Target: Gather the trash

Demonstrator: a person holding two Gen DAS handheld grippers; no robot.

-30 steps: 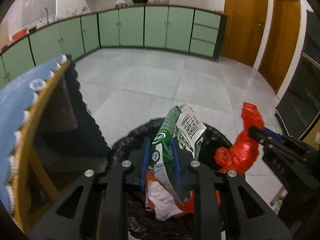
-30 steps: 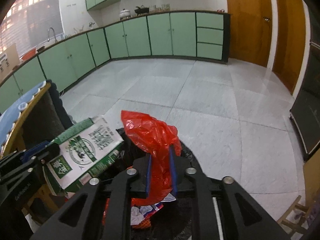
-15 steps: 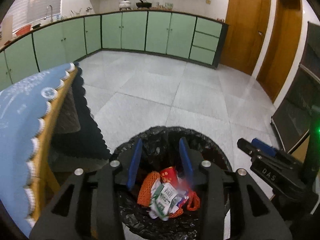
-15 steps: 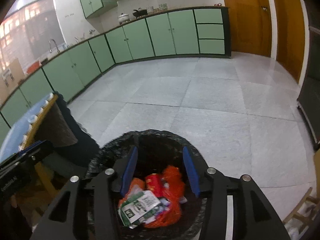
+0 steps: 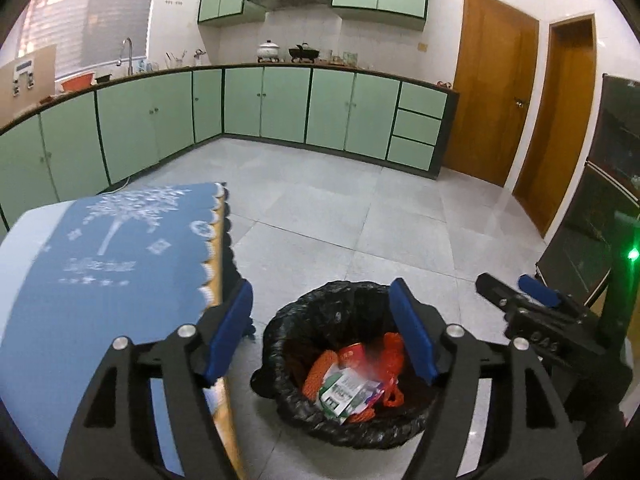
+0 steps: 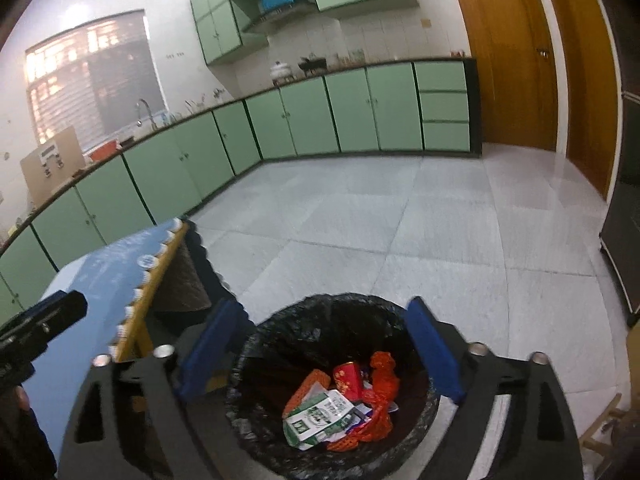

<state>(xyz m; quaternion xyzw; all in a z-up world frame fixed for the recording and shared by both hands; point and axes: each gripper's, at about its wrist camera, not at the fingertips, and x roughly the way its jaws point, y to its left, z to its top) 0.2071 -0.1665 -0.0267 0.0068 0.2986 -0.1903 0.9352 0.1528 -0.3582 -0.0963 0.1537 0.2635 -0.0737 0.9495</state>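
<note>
A bin lined with a black bag (image 5: 320, 312) (image 6: 320, 312) stands on the floor below both grippers. Inside lie a green and white carton (image 5: 340, 392) (image 6: 316, 416), red plastic (image 5: 390, 356) (image 6: 384, 376), a red packet (image 6: 348, 376) and orange netting (image 5: 316, 372). My left gripper (image 5: 320, 336) is open and empty above the bin. My right gripper (image 6: 324, 350) is open and empty above the bin; it also shows at the right of the left wrist view (image 5: 536, 312).
A table with a blue patterned cloth (image 5: 104, 264) (image 6: 100, 276) stands just left of the bin. Green cabinets (image 5: 280, 108) line the far walls. A dark appliance (image 5: 600, 208) and wooden doors (image 5: 492, 96) are at the right. Grey tiled floor (image 5: 340, 216) lies beyond the bin.
Both grippers opened and dropped the carton and the red plastic into the bin. Both have since risen and opened wider, so the bin looks smaller and the table top shows.
</note>
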